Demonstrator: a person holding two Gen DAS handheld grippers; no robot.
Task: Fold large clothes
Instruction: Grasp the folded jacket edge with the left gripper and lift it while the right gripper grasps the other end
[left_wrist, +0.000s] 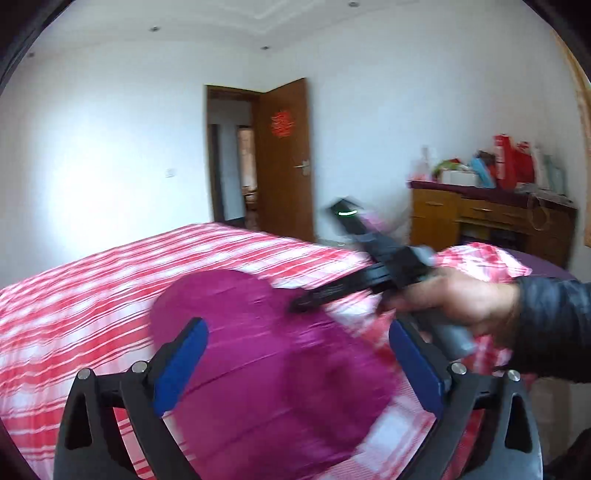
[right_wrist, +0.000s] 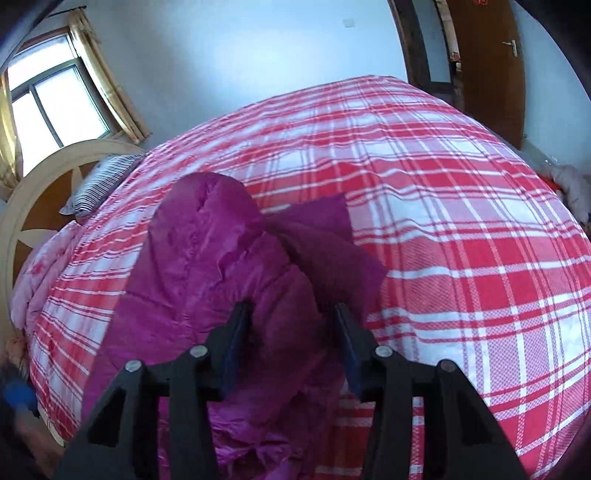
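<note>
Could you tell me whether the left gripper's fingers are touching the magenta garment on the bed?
Apart. In the left wrist view, the left gripper stands wide open above the magenta garment, nothing pinched between its blue pads.

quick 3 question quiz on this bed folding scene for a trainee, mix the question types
1. True or false: the magenta padded jacket lies on a red and white plaid bedspread.
2. Multiple choice: how does the left gripper stand? A) shut on the jacket B) open, nothing pressed between its blue pads C) out of view
3. Short answer: what lies between the fingers of the right gripper, and do the pads press on it?

Key:
1. True.
2. B.
3. A bunched fold of the jacket; the pads are half closed around it, but the right wrist view does not show whether they press on it.
</note>
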